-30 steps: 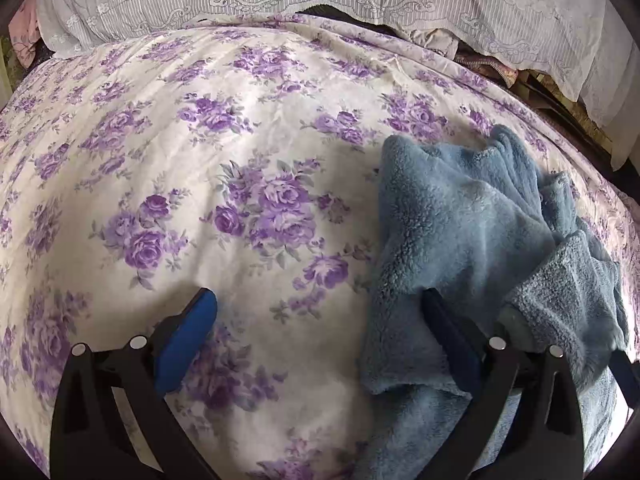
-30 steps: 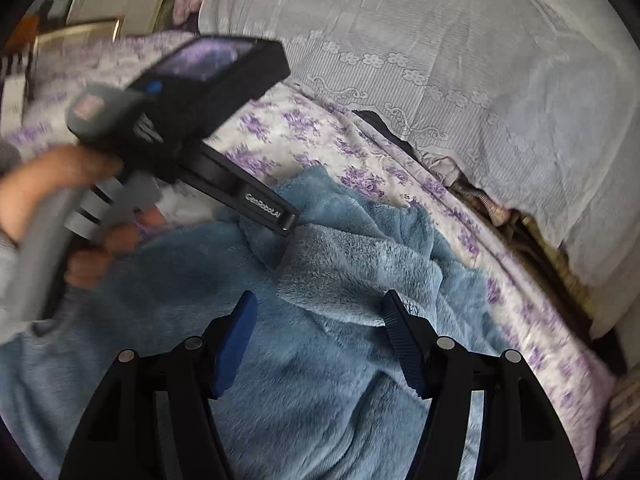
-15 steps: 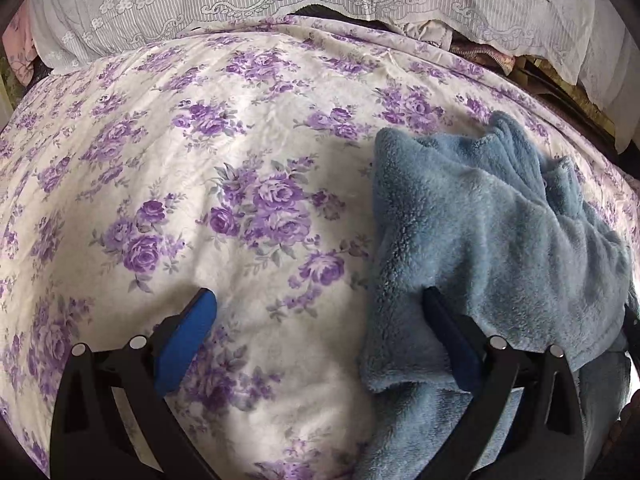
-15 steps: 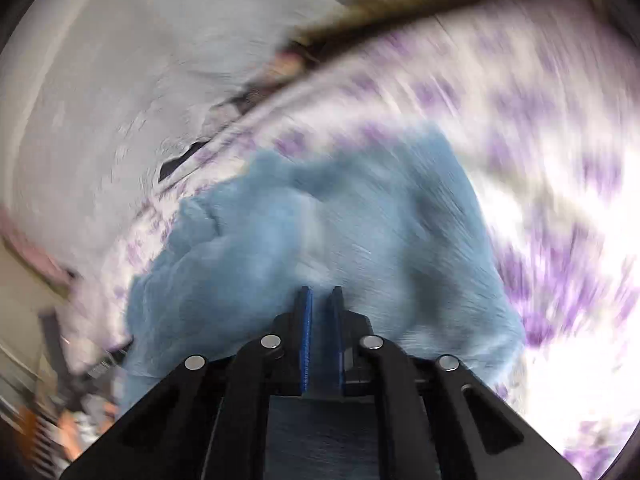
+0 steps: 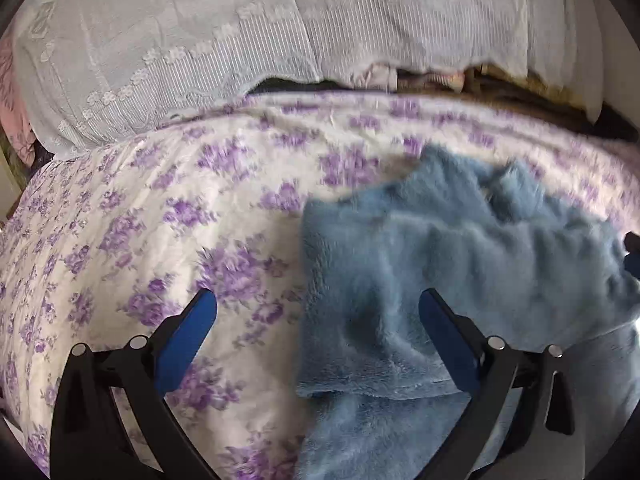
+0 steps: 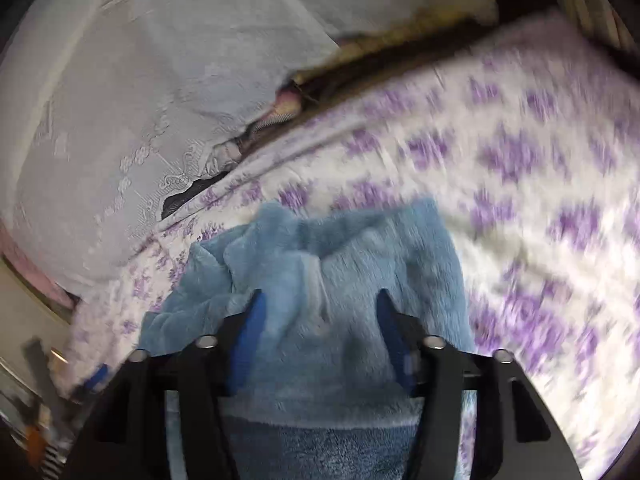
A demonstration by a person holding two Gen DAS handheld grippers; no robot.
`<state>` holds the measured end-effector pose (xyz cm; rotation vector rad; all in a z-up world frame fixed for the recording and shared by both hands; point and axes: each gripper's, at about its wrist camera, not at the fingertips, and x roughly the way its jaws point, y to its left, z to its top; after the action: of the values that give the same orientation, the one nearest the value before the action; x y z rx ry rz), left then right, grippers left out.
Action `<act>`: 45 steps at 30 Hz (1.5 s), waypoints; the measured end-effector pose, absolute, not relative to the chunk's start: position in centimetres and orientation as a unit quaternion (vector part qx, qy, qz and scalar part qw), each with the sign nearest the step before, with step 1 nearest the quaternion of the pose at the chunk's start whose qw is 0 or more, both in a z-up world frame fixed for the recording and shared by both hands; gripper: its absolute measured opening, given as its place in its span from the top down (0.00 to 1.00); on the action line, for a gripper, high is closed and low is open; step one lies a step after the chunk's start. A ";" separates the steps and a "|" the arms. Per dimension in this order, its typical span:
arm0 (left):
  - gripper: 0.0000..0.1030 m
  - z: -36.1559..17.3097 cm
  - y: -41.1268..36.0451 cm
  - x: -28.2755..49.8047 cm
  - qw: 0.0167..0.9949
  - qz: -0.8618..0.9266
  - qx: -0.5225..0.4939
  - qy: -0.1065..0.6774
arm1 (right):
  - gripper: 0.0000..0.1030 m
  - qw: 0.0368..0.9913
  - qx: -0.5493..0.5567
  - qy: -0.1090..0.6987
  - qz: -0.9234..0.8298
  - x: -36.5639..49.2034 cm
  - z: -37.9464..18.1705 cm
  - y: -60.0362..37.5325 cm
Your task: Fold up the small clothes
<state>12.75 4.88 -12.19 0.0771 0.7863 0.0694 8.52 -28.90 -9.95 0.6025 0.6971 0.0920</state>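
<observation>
A fluffy blue garment [image 5: 460, 264] lies folded over itself on the purple-flowered bedspread [image 5: 180, 220], at the right of the left wrist view. My left gripper [image 5: 316, 332] is open and empty, its right finger over the garment's near edge and its left finger over the bedspread. In the right wrist view the same garment [image 6: 340, 264] lies under my right gripper [image 6: 320, 324], which is open with the fleece showing between its fingers, not pinched. The tip of the right gripper shows at the right edge of the left wrist view [image 5: 632, 252].
A white lace-trimmed cover [image 5: 240, 40] hangs along the far side of the bed, with a dark gap and bundled fabrics [image 5: 420, 78] below it. The flowered bedspread [image 6: 540, 184] extends right of the garment. Furniture [image 6: 36, 380] shows blurred at the lower left of the right wrist view.
My right gripper was shut on the fleece half a second ago and has opened, leaving the flap laid across. My left gripper has tilted up and stayed open.
</observation>
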 end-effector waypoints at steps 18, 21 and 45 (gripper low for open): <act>0.04 -14.8 5.9 13.6 0.902 0.021 0.001 0.431 | 0.91 0.881 0.284 0.374 0.059 5.0 -12.6 -27.6; 0.04 -14.5 6.1 13.4 0.902 0.027 -0.001 0.430 | 0.83 0.878 0.319 0.351 0.059 4.0 -12.2 -28.4; 0.05 -12.2 7.2 14.8 0.911 -0.019 -0.075 0.406 | 0.94 0.892 0.323 0.311 0.058 9.7 -10.9 -28.6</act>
<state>14.76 7.22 -12.18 -0.1553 0.8367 -0.0400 9.69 -28.59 -10.87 0.6701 0.6458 0.1210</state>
